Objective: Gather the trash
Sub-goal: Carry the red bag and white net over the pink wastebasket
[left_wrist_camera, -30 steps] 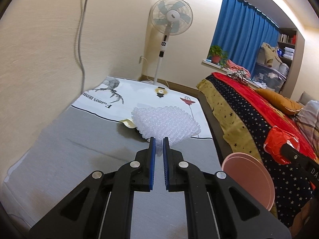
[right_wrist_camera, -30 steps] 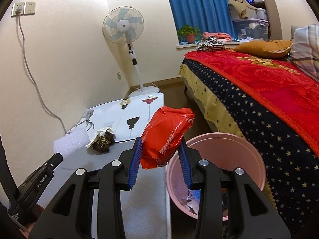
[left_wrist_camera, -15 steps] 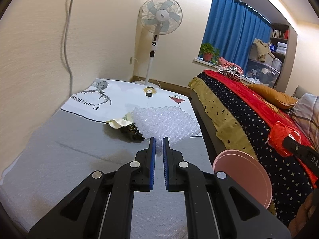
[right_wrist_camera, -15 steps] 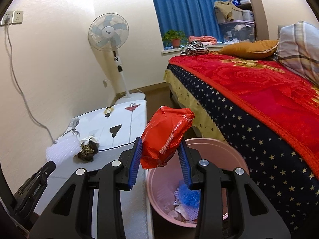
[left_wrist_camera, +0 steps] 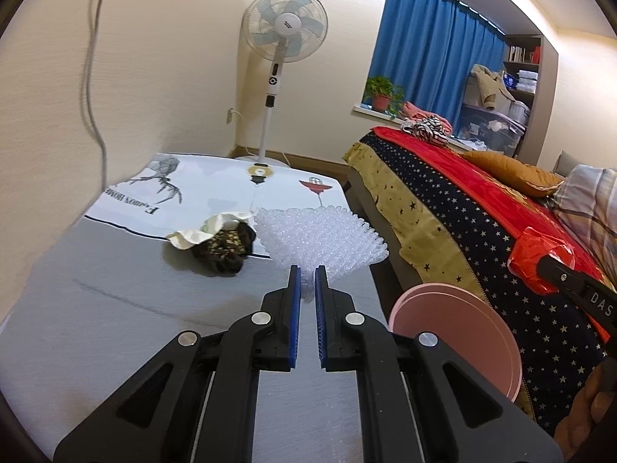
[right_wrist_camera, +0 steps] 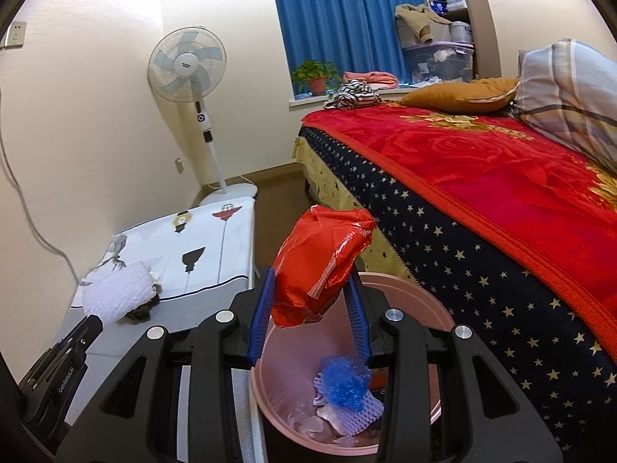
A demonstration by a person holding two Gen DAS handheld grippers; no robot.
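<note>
My left gripper (left_wrist_camera: 307, 274) is shut on a white sheet of bubble wrap (left_wrist_camera: 322, 239), held just above the grey tabletop (left_wrist_camera: 115, 308). My right gripper (right_wrist_camera: 312, 297) is shut on a crumpled red plastic bag (right_wrist_camera: 316, 266), which hangs over the pink trash bin (right_wrist_camera: 435, 316). The bin (left_wrist_camera: 459, 332) stands on the floor between table and bed and holds blue and white foam scraps (right_wrist_camera: 347, 386). A wad of dark patterned trash with white paper (left_wrist_camera: 219, 239) lies on the table left of the bubble wrap.
A bed with a red and starred blanket (right_wrist_camera: 482, 200) runs along the right. A standing fan (left_wrist_camera: 285, 38) is in the far corner by the wall. A white printed cloth (left_wrist_camera: 216, 189) covers the table's far end. A cable (left_wrist_camera: 92, 77) hangs down the left wall.
Both grippers have shifted sideways toward the bin, still holding their loads. In the right wrist view the bin's inside has come under the red bag. The dark wad now shows beside the bubble wrap.
</note>
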